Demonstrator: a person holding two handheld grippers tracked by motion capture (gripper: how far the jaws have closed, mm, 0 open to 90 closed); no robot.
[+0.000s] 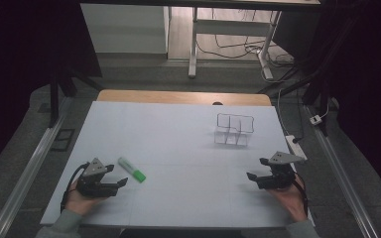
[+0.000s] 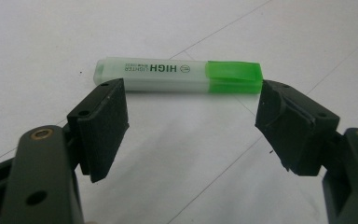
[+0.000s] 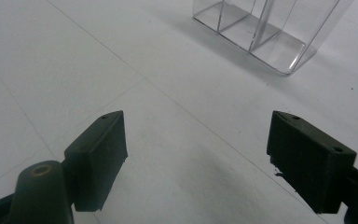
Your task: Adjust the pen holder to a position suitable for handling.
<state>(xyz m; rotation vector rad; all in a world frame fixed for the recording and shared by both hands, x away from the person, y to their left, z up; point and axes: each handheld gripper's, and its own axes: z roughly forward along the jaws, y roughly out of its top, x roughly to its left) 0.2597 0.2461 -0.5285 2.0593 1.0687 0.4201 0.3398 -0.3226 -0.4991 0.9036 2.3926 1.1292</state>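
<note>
The left gripper (image 2: pixel 191 123) has its jaws spread wide with nothing between the pads; just beyond their tips lies a highlighter (image 2: pixel 177 75), flat on the white table (image 1: pixel 178 134), green cap toward the right jaw. Its pale barrel reads "HIGH LIGHTER" (upside down in the left gripper view). In the high view it rests just beside that gripper. The right gripper (image 3: pixel 196 158) also stands wide apart, empty, over bare table. Ahead of it sits a clear plastic organizer (image 3: pixel 265 32), its divided compartments empty.
</note>
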